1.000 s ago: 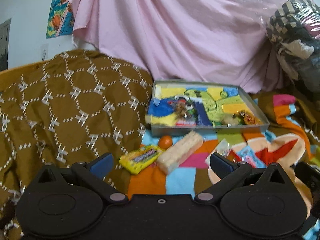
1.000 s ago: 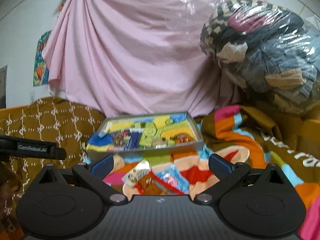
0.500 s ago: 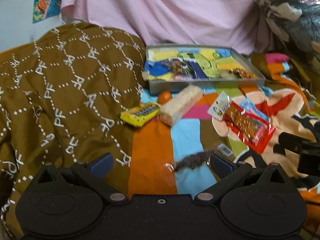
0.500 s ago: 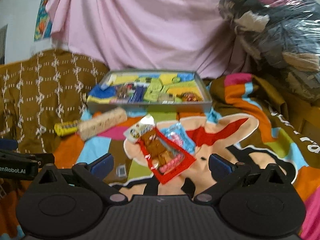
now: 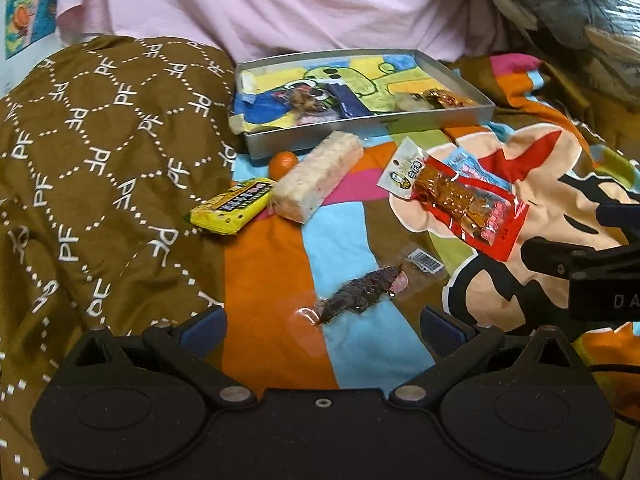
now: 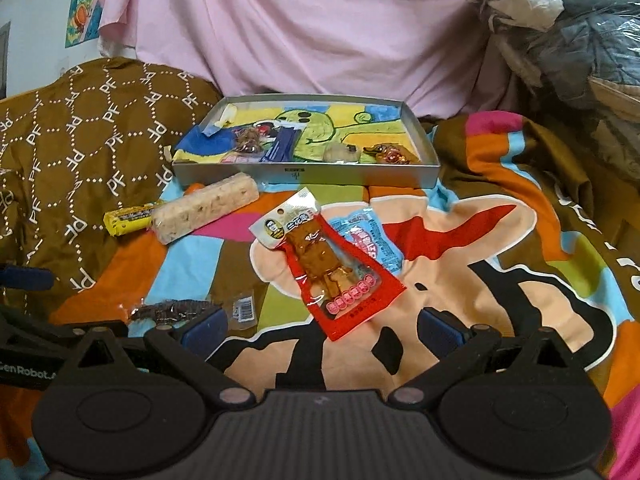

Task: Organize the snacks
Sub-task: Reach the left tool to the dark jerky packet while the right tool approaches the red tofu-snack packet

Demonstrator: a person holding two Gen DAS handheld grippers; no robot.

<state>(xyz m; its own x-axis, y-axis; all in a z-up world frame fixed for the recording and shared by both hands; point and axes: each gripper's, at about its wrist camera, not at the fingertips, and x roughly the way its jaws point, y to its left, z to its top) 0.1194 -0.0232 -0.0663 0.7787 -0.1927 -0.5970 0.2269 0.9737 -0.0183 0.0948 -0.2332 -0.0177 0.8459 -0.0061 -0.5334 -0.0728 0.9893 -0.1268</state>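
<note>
My left gripper [image 5: 322, 322] is matte black plastic with blue pads on its fingers [image 5: 202, 326], two round discs on the body and silver screws at the pivots. My right gripper [image 6: 322, 326] looks the same, with a ribbed grey centre panel; white "GenRobot" lettering shows at the side.

Red snack packet [image 6: 344, 276] lies flat before the grey tray [image 6: 304, 178].
</note>
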